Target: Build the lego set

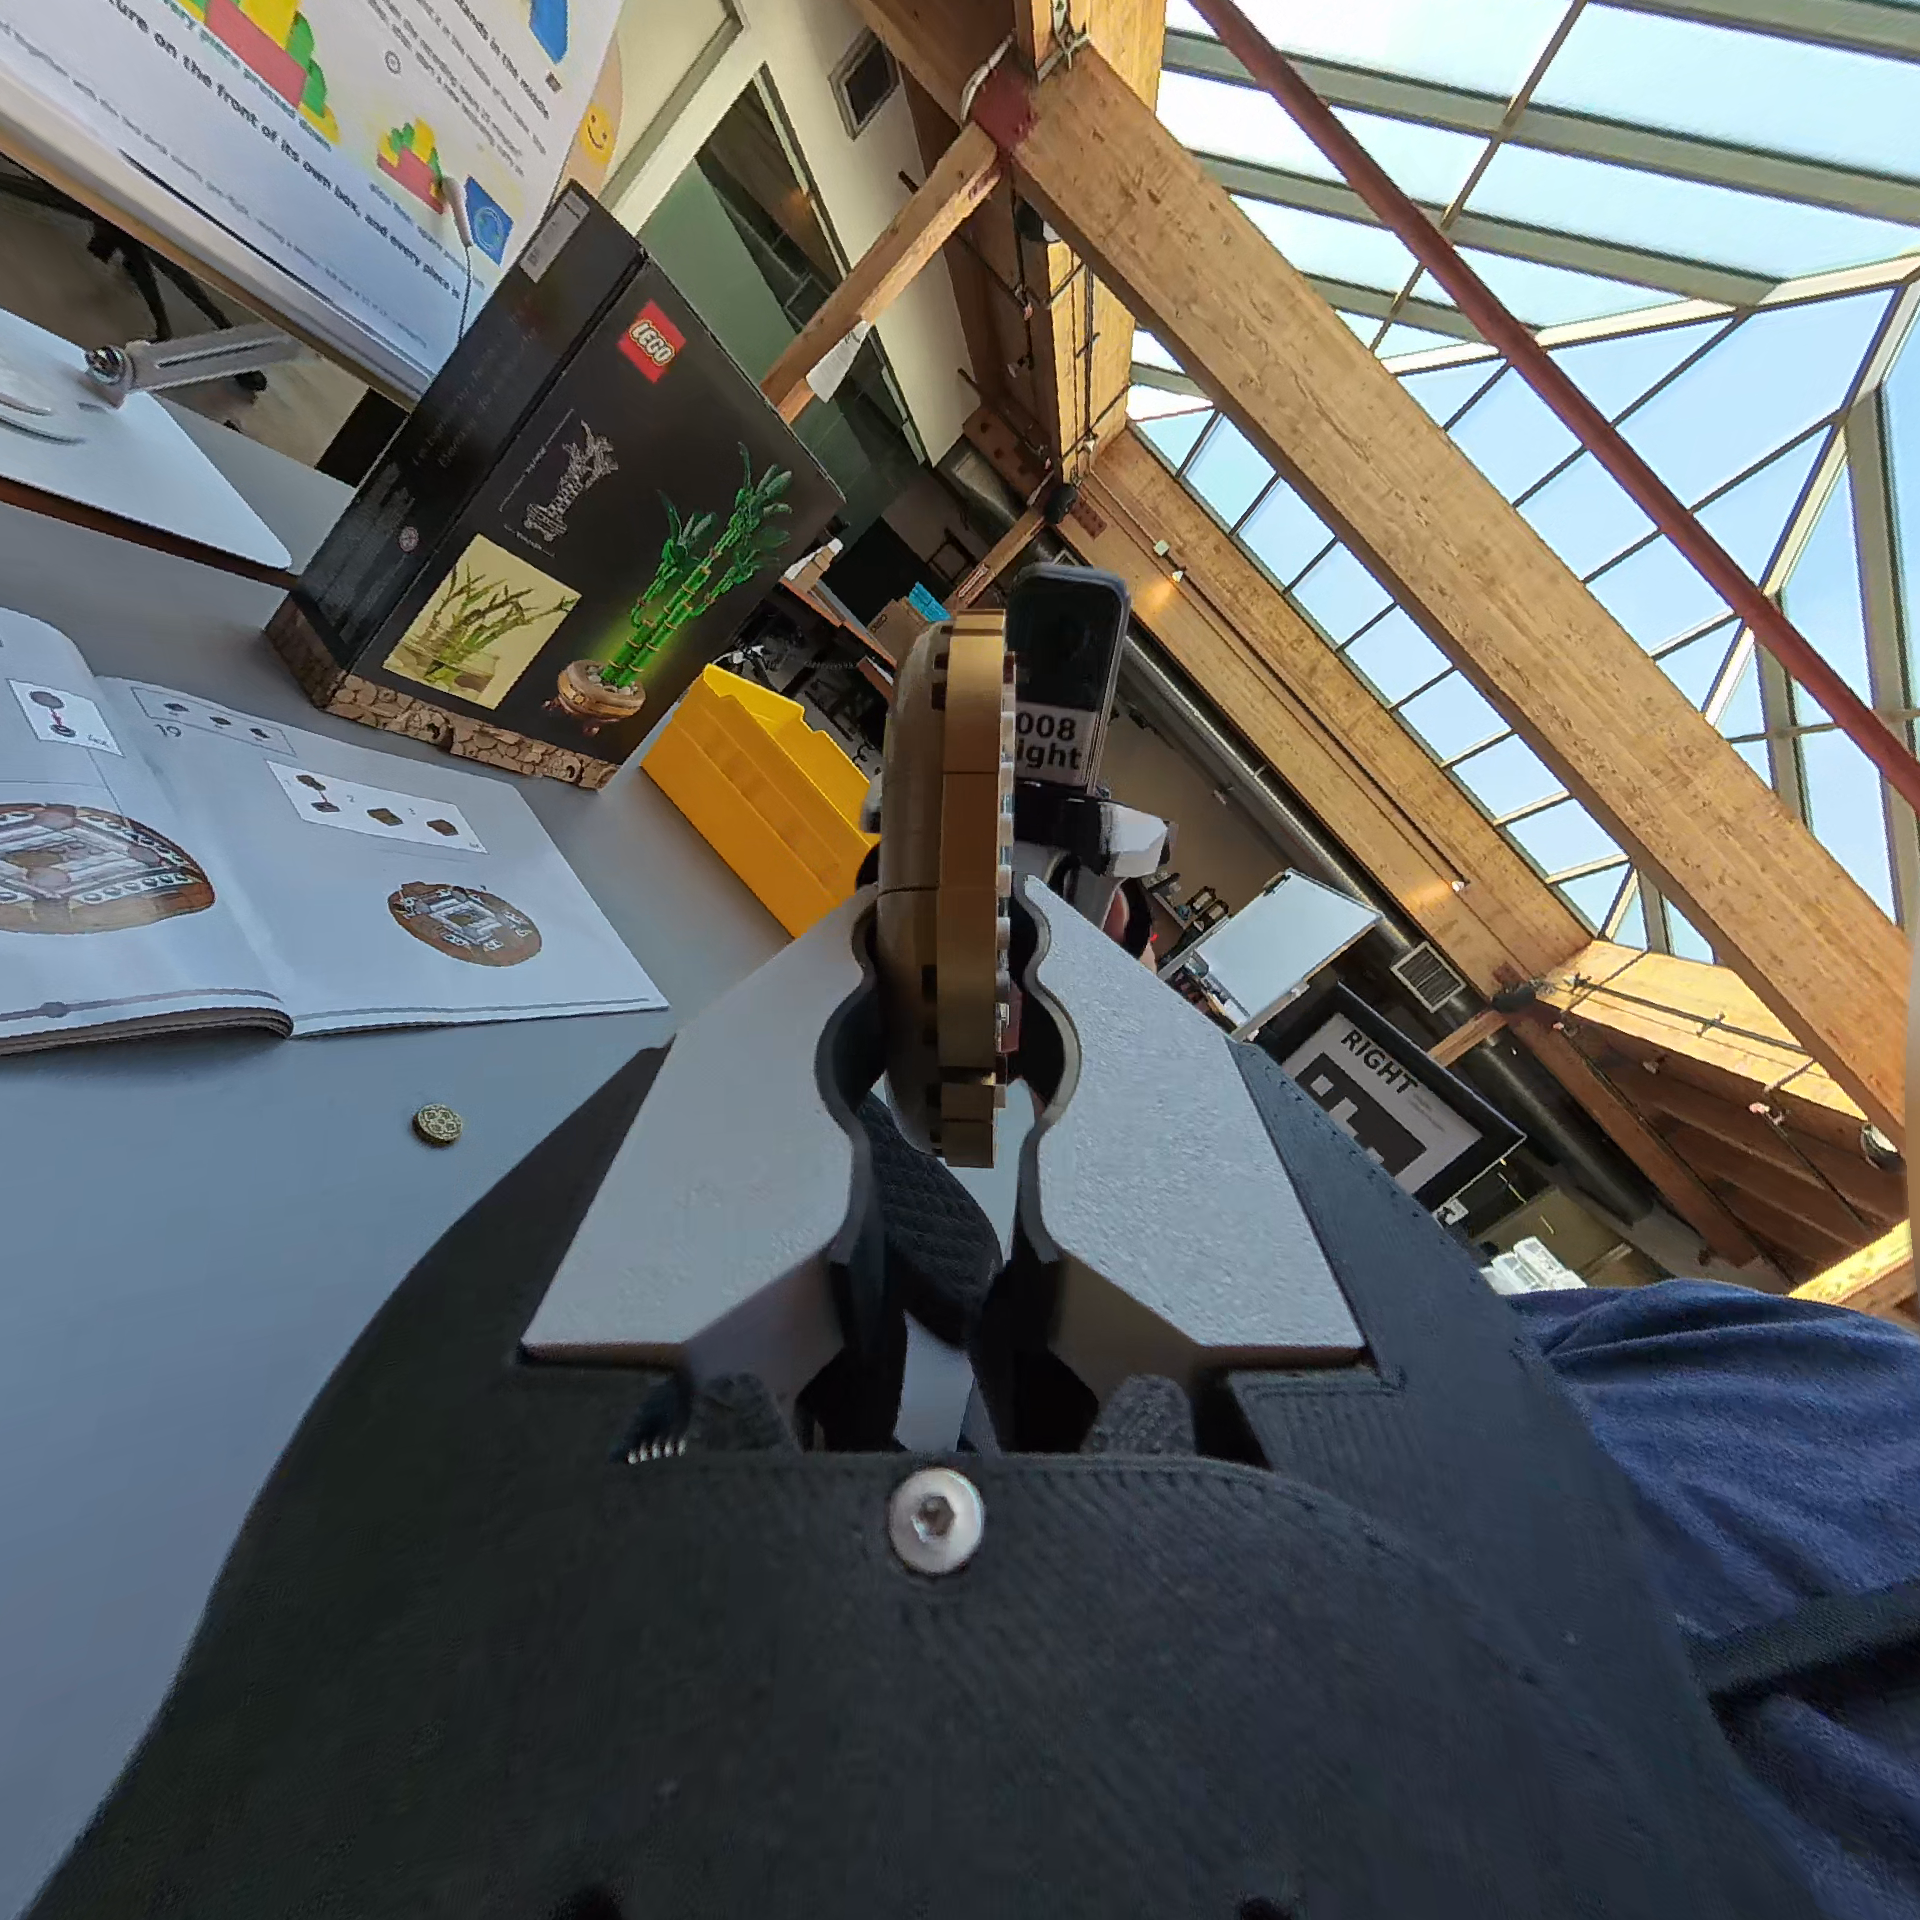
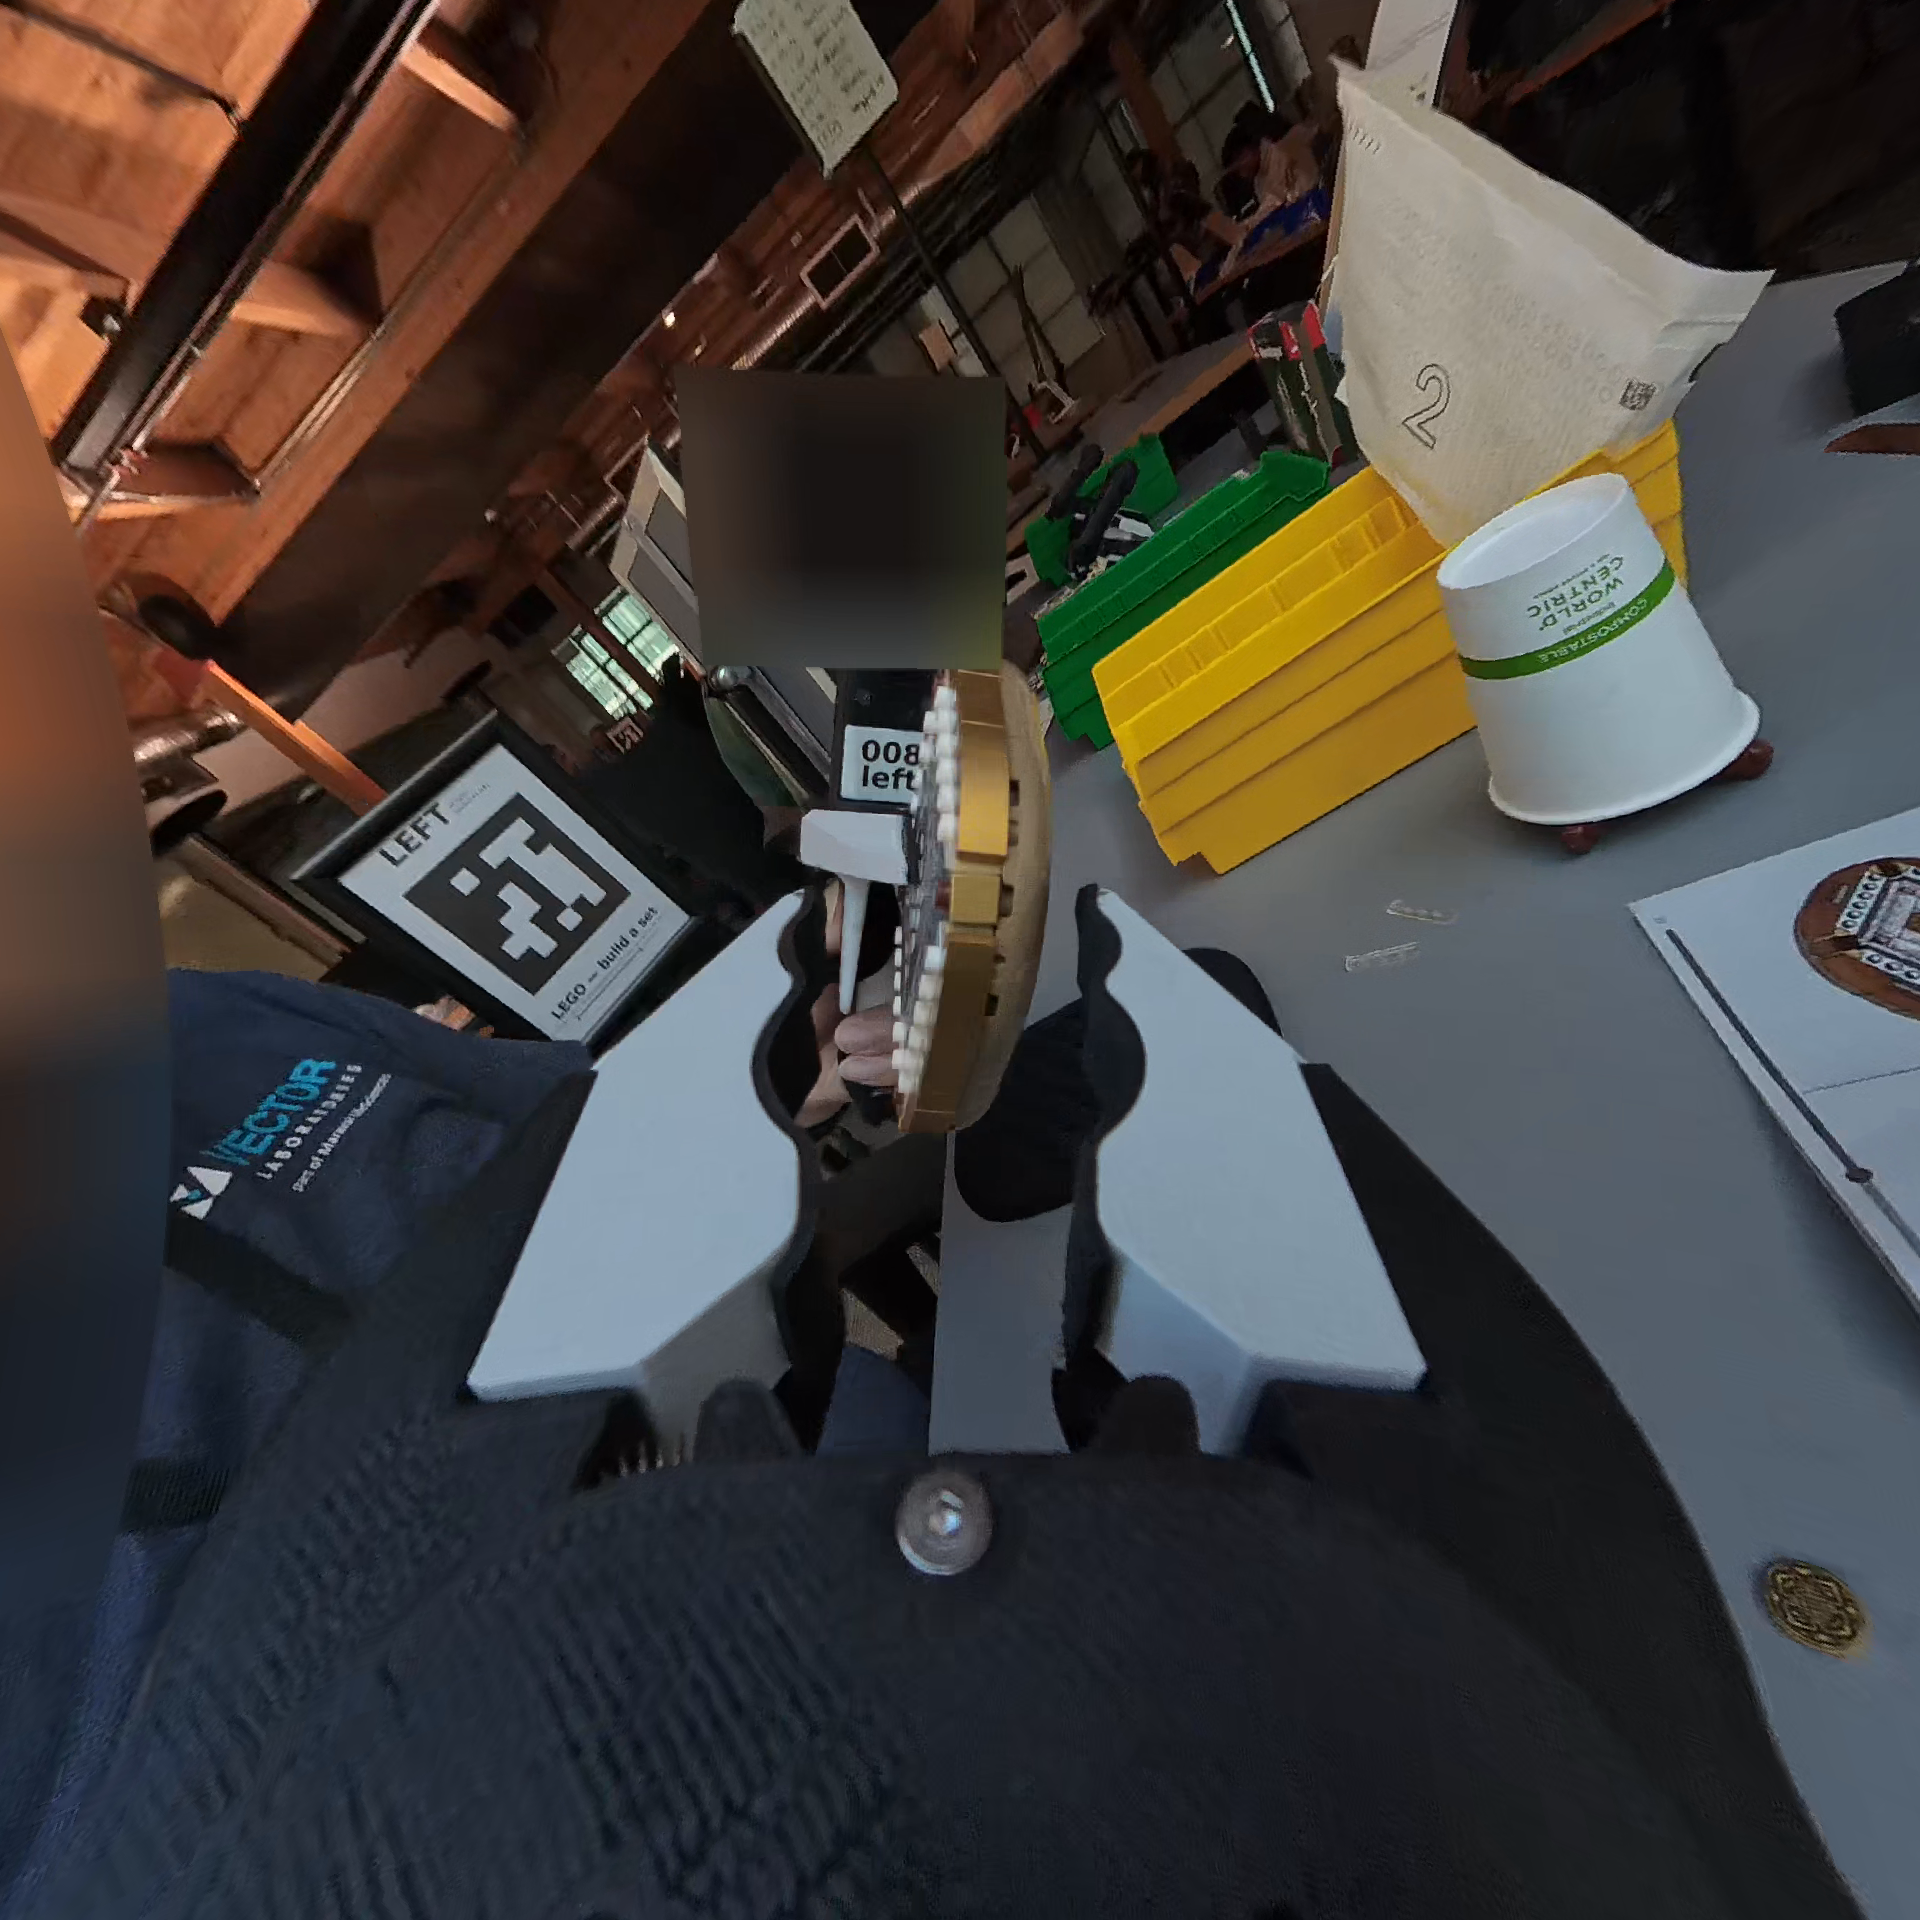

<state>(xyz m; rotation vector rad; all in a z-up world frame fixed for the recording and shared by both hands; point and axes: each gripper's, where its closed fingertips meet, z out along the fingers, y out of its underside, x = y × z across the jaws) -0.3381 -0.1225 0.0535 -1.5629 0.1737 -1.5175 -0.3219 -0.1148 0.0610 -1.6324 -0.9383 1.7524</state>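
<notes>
While the left gripper is clenched on the gold disc, the disc stands on edge between its fingers, rising toward 12 o'clock. The right gripper is released, its jaws apart with the disc between them, nearer the 3 o'clock finger. A gold coin lies on the table at 9 o'clock of the left gripper.
</notes>
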